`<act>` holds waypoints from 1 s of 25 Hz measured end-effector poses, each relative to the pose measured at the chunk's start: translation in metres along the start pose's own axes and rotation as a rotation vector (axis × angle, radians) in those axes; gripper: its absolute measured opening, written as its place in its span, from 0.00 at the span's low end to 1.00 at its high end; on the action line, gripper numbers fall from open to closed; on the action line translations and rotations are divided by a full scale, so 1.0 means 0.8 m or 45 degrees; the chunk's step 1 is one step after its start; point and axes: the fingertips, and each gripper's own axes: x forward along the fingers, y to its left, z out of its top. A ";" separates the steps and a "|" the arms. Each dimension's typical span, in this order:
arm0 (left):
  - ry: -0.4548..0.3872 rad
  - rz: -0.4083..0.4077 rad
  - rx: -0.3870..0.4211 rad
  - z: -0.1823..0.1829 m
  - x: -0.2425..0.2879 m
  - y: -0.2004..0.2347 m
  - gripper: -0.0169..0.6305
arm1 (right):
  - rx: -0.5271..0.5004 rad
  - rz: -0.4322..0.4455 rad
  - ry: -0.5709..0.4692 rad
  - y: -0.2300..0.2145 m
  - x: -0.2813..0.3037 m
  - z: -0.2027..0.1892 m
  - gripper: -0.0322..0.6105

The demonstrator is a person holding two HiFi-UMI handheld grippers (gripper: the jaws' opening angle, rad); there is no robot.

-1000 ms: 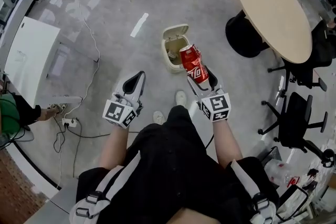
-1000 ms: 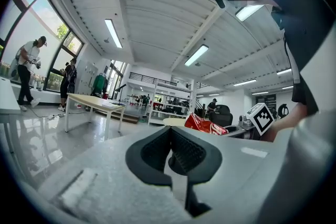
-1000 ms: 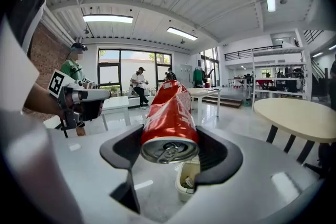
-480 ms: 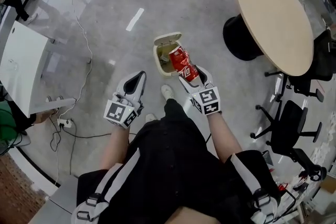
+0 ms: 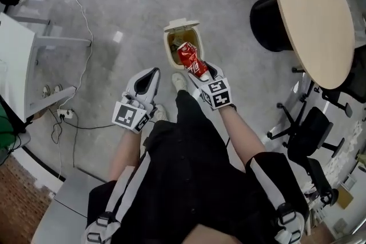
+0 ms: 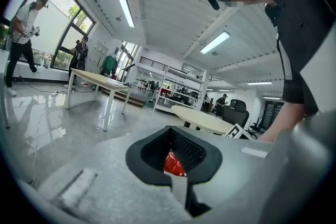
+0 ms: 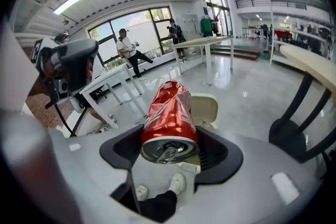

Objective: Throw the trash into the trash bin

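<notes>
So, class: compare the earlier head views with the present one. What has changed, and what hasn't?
The right gripper has carried the red can from beside the trash bin to over its open mouth. Its jaws remain clamped on the can, which has not been released. The left gripper stays empty, and the bin's lid stays open.

the trash is a red soda can (image 5: 191,60), crumpled along its side, with its silver pull-tab end toward the person. it is clamped between the jaws of the right gripper (image 5: 199,72), tilted down and away, its far end over the open mouth of the trash bin (image 5: 169,50). the bin is small and cream-coloured and stands on the floor, its lid flipped up at the far side.
</notes>
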 end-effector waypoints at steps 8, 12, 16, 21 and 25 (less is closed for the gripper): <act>0.051 0.063 -0.026 -0.004 0.017 0.025 0.03 | 0.194 0.003 0.288 -0.042 0.087 -0.056 0.53; 0.044 0.127 -0.035 0.002 0.013 0.031 0.03 | 0.217 -0.005 0.432 -0.060 0.135 -0.078 0.53; 0.050 0.169 -0.056 -0.002 0.003 0.036 0.03 | 0.267 -0.027 0.535 -0.082 0.170 -0.091 0.53; 0.068 0.219 -0.102 -0.018 -0.017 0.040 0.03 | 0.241 -0.033 0.623 -0.090 0.193 -0.093 0.53; 0.054 0.230 -0.105 -0.014 -0.020 0.040 0.03 | 0.283 0.011 0.643 -0.087 0.203 -0.092 0.72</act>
